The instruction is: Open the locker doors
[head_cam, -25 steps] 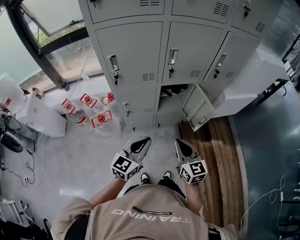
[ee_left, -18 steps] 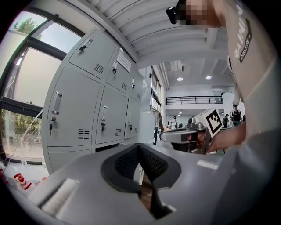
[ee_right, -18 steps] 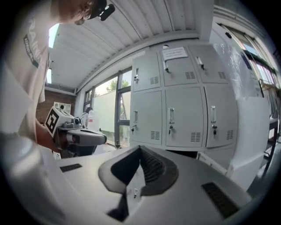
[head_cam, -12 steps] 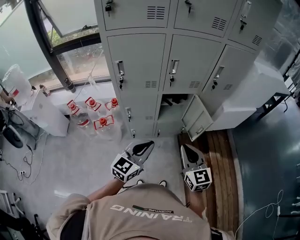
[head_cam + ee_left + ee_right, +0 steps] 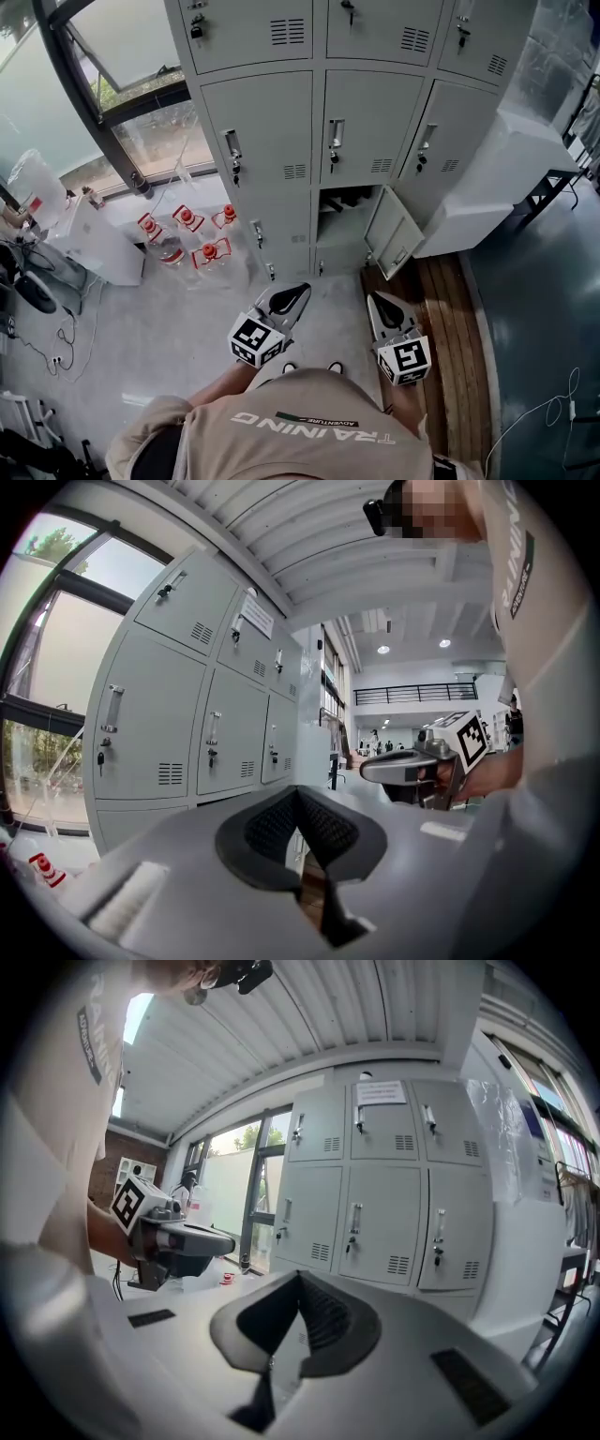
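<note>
Grey concrete floor (image 5: 141, 319) is bounded on the far side by a bank of grey lockers (image 5: 281, 169); a window (image 5: 112, 56) is set at the far left, and a strip of wooden boards (image 5: 441, 319) is laid on the floor at the right. Red-capped water bottles (image 5: 183, 239) are grouped on the floor just left of the lockers; a white wrapped unit (image 5: 497, 178) is placed against their right side.

One bottom-row door (image 5: 392, 232) is swung out to the right, and the compartment (image 5: 342, 220) beside it is exposed; the bottom-left door (image 5: 267, 239) and the three middle-row doors above are seen shut, each with a handle and a key.

The left gripper (image 5: 289, 294) is held near the person, over the floor and well apart from the lockers; its pads (image 5: 323, 822) are pressed together with nothing between them. The right gripper (image 5: 382, 305) is held beside it at the near edge of the boards, likewise apart from every door; its pads (image 5: 323, 1321) are closed against each other and nothing is held. Both grippers are pointed toward the lockers.
</note>
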Motion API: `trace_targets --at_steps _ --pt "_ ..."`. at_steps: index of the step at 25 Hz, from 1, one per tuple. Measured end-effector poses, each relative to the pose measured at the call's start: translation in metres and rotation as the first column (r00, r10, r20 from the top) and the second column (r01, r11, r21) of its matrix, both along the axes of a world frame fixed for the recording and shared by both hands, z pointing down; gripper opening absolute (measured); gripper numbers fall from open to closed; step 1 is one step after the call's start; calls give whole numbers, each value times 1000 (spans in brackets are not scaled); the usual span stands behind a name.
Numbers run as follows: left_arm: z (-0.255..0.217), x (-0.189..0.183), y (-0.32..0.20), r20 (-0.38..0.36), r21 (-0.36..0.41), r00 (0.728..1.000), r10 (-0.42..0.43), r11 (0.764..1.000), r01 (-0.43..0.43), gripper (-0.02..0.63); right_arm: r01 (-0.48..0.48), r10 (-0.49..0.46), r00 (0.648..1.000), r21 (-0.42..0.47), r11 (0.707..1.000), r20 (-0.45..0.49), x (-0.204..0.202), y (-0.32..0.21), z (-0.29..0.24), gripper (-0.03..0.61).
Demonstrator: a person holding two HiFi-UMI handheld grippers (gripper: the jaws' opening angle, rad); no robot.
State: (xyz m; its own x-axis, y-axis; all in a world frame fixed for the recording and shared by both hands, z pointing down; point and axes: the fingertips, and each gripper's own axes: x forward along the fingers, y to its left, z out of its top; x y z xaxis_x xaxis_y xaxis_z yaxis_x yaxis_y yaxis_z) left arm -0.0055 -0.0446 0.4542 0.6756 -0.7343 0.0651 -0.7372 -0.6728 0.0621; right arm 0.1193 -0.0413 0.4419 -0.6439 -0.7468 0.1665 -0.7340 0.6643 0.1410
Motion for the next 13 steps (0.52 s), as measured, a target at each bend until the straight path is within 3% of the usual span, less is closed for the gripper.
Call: trace_targets --at_steps 6,9,13 --pt "-1 5 0 -28 -30 1000 3 1000 -4 6 19 -19 1000 -10 1000 -16 5 -1 10 11" --pt "1 1 1 -6 -22 1000 -25 999 25 6 32 -33 999 -17 999 -16 6 -2 14 11" --pt "9 -1 6 1 -40 999 -51 998 51 6 42 -40 997 -33 999 62 9 -9 10 11"
